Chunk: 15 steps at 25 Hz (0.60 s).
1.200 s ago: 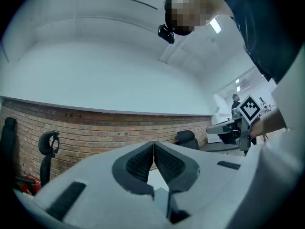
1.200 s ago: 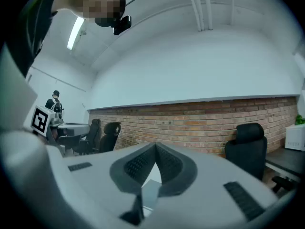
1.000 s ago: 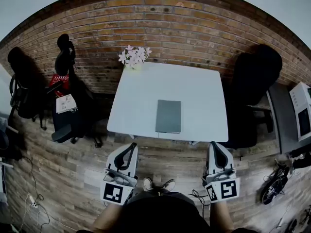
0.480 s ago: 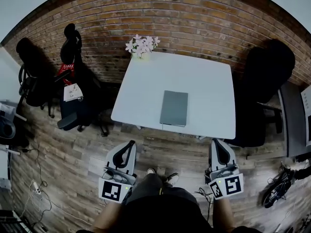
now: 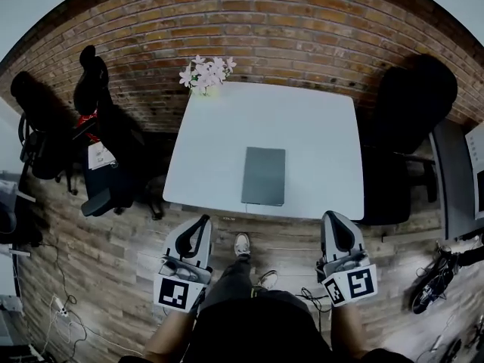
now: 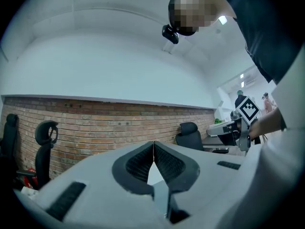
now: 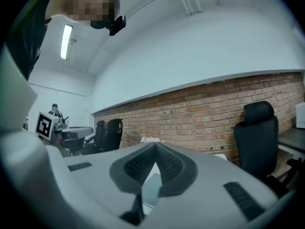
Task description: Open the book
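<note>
Left gripper view shows the left gripper [image 6: 153, 146] clenched, its two ribbed pads [image 6: 138, 163] meeting along a thin seam with nothing caught between them. A pale sliver shows in the gap below the seam, but what it belongs to cannot be made out. The right gripper view gives the same reading for the right gripper [image 7: 155, 148]: jaws pressed together and empty, with a similar pale wedge under the pads that is too small to identify. The grippers' own grey bodies fill the lower half of both views and hide the tabletop. In the head view both grippers are held level over the wooden floor [image 5: 113, 255], short of the white table [image 5: 302, 127] and touching nothing. Each shows its marker cube [image 5: 174, 294] at the rear, while the person's arms are cut off by the bottom edge. One shoe [image 5: 242, 243] shows between the grippers; the person's dark torso partly covers the other. The book [image 5: 264, 175] lies flat and closed, grey cover up, by the table's near edge, well apart from both grippers. Pale flowers [image 5: 204, 72] stand at the far left corner against the brick wall [image 5: 302, 21]. Black chairs [image 5: 98, 127] on either side merge into shadow, and their outlines are hard to separate.
</note>
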Each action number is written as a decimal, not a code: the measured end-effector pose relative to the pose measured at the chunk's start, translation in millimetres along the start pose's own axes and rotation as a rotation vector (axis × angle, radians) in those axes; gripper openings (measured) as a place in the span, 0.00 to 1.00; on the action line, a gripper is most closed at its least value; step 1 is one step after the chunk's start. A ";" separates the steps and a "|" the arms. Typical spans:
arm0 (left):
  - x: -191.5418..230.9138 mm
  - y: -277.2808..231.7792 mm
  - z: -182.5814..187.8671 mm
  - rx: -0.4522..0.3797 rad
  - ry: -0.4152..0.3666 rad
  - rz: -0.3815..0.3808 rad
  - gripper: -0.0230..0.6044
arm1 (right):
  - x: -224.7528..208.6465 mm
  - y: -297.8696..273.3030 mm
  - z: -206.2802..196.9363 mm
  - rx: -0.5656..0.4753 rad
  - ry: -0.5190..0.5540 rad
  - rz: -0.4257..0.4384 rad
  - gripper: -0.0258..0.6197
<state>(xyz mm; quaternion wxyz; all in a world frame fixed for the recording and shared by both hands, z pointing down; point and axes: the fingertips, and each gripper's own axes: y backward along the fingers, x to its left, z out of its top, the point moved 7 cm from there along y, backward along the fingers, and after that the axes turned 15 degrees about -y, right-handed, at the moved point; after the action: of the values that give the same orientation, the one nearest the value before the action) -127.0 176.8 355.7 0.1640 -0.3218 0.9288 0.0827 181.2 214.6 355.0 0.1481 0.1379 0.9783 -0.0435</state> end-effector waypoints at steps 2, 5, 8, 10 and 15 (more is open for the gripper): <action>8.1 -22.3 -6.7 -0.011 0.015 -0.025 0.08 | -4.7 -12.0 1.9 0.009 -0.006 -0.024 0.06; 23.2 -56.8 -14.8 -0.033 0.030 -0.060 0.08 | -11.0 -36.0 8.2 0.025 0.015 -0.049 0.06; 38.6 -84.4 -25.4 -0.037 0.055 -0.084 0.08 | -14.8 -64.4 13.9 0.030 0.017 -0.063 0.06; 49.9 -101.0 -32.1 -0.040 0.061 -0.098 0.08 | -16.2 -83.4 15.5 0.035 0.015 -0.067 0.06; 69.8 -135.9 -45.4 -0.048 0.077 -0.139 0.08 | -25.9 -116.1 17.5 0.041 -0.011 -0.115 0.06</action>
<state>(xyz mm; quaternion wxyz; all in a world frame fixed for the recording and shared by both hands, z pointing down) -105.1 19.3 366.6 0.1256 -0.3924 0.9075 0.0810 177.0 94.6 351.3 0.1476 0.0841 0.9828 -0.0730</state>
